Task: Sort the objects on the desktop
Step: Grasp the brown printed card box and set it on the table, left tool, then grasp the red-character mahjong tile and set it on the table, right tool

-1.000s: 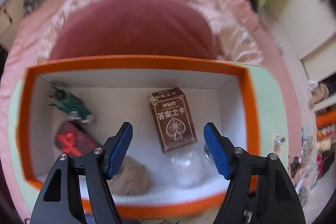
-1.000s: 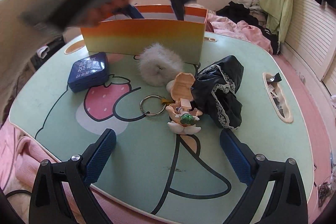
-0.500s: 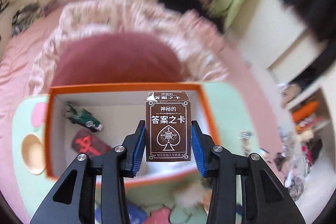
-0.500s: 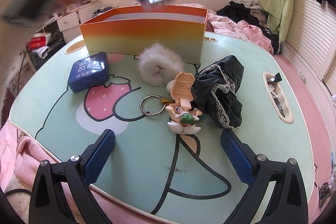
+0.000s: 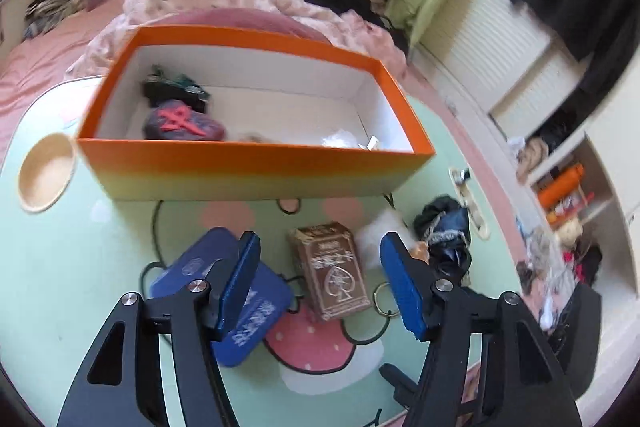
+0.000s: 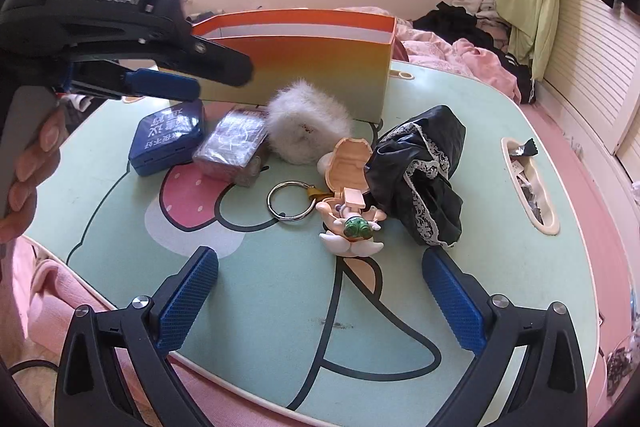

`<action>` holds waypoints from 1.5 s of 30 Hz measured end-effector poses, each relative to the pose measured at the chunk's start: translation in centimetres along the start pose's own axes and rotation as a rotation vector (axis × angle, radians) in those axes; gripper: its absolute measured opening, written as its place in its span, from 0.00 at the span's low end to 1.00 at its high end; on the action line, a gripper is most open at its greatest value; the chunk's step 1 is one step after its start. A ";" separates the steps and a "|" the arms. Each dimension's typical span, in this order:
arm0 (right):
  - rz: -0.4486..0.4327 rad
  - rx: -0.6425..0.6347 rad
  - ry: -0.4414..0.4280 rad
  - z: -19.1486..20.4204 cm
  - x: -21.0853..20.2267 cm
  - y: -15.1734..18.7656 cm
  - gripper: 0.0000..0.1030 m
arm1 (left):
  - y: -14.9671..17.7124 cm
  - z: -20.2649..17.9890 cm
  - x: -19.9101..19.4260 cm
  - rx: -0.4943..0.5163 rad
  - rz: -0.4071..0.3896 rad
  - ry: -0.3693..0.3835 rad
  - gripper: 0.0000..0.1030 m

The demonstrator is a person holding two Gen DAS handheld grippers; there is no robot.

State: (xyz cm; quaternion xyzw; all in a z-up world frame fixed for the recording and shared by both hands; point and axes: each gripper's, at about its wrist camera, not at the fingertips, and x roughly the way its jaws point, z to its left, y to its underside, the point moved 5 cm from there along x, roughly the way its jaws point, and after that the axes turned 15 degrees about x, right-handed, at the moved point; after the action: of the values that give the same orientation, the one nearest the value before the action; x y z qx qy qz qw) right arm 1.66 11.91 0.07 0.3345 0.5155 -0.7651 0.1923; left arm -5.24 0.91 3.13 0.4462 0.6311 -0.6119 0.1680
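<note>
Card deck [image 5: 334, 273] lies on counter [image 5: 72, 267] in front of orange box [image 5: 256, 171], beside blue tin [image 5: 244, 307]; left tongs [image 5: 320, 287] opening above it, nothing gripped; right tongs [image 6: 320, 301] spread, idle; next, prob. pick & box an item.

The orange box's [image 5: 256, 167] near wall hides the bottoms of the things inside it: a dark object with a red mark [image 5: 182, 121], a blurred green-black shape [image 5: 176, 89] behind that, and pale scraps [image 5: 344, 139] toward the box's right end. In front of the box, the blue tin [image 5: 256, 303] is half covered by the left gripper [image 5: 320, 283]; its print is unreadable.
</note>
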 end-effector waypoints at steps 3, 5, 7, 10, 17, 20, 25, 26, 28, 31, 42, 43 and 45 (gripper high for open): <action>0.001 0.000 0.001 -0.1 0.0 0.0 0.99 | 1.6 0.8 -2.6 0.005 -0.068 -0.017 0.74; 0.006 -0.003 -0.001 0.0 0.0 0.0 0.99 | 3.5 1.7 -3.7 0.017 -0.082 -0.081 0.82; 0.022 -0.008 -0.005 0.1 -0.1 -0.1 0.96 | 6.1 2.4 -4.1 0.036 -0.050 -0.163 0.82; 0.046 0.007 -0.037 0.7 -1.1 -1.1 0.77 | 8.7 2.8 -4.3 0.051 -0.040 -0.244 0.82; 0.017 0.025 -0.233 5.4 -4.3 -11.9 0.62 | 10.2 2.4 -2.6 0.155 -0.039 -0.420 0.88; 0.166 0.144 -0.347 7.6 -1.2 -15.7 0.62 | 10.3 2.4 -1.8 0.132 -0.043 -0.407 1.00; 0.490 0.401 -0.370 10.9 9.0 -17.2 0.61 | 10.5 1.0 -1.3 0.169 -0.068 -0.385 1.00; 0.469 0.394 -0.307 11.4 9.8 -17.6 0.57 | 10.6 1.0 -1.4 0.169 -0.069 -0.386 1.00; 0.403 0.316 -0.232 13.0 10.4 -18.7 0.57 | 10.7 0.8 -1.5 0.169 -0.075 -0.385 1.00; 0.394 0.169 -0.101 15.3 12.0 -18.6 0.57 | 10.8 1.0 -1.9 0.171 -0.079 -0.383 1.00; 0.512 0.094 0.024 14.0 17.7 -14.8 0.38 | 10.7 1.0 -2.2 0.178 -0.088 -0.367 1.00; 0.509 0.110 0.002 13.7 17.8 -14.5 0.38 | 10.7 1.0 -2.3 0.180 -0.090 -0.367 1.00; 0.502 0.168 -0.057 12.5 18.1 -13.8 0.38 | 10.6 1.0 -2.2 0.180 -0.090 -0.366 1.00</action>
State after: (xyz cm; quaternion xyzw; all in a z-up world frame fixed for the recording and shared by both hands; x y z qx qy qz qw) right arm -23.82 6.77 -0.57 0.4451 0.3454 -0.7426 0.3623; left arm 3.80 -2.31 -2.04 0.3122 0.5523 -0.7434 0.2119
